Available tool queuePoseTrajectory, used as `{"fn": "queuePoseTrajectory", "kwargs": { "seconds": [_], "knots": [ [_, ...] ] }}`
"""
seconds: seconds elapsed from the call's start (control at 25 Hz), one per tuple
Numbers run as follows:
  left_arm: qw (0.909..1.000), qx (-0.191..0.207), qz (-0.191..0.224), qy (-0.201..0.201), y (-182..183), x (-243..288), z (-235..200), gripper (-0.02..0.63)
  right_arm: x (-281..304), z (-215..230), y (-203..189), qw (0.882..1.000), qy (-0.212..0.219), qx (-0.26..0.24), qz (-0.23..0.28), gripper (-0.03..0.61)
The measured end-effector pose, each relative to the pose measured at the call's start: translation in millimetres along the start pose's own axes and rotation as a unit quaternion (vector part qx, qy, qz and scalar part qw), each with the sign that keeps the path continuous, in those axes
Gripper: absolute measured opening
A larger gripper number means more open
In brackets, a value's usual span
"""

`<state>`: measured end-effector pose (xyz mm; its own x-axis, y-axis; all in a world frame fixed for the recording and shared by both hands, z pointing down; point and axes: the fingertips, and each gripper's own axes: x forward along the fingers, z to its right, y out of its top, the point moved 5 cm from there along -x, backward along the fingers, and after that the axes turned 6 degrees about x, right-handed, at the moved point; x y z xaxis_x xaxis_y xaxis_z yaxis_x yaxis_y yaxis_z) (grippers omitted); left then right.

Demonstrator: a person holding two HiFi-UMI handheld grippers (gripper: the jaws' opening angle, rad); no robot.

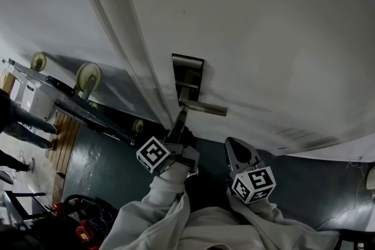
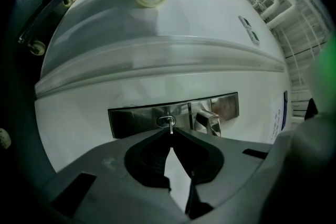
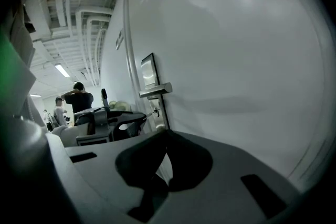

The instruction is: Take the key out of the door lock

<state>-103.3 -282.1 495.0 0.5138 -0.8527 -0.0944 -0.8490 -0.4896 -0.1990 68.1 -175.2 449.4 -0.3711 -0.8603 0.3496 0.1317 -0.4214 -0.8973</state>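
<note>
Key (image 2: 170, 124): small, stiff, light metal, seated in the door lock (image 2: 164, 121) on the steel plate (image 2: 131, 120). Left gripper (image 2: 171, 132) pinched narrow on its protruding end (probably slippery; grip flat faces). Right gripper (image 3: 165, 135) closed, empty.

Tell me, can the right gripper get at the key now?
Probably not: the left gripper has its fingers shut on the key, covering it. The right gripper sits off to the side, shut.

Small silver key (image 2: 171, 126) seated in steel door lock (image 2: 137, 120).
</note>
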Motion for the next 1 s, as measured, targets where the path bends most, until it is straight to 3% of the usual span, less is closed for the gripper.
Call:
{"fn": "queuePoseTrajectory", "kwargs": {
  "seconds": [1.0],
  "knots": [
    [0.9998, 0.012, 0.004, 0.014, -11, -25, 2, 0.025, -12, -3, -4, 1.0, 0.022, -0.003, 0.001, 0.052]
  ]
}}
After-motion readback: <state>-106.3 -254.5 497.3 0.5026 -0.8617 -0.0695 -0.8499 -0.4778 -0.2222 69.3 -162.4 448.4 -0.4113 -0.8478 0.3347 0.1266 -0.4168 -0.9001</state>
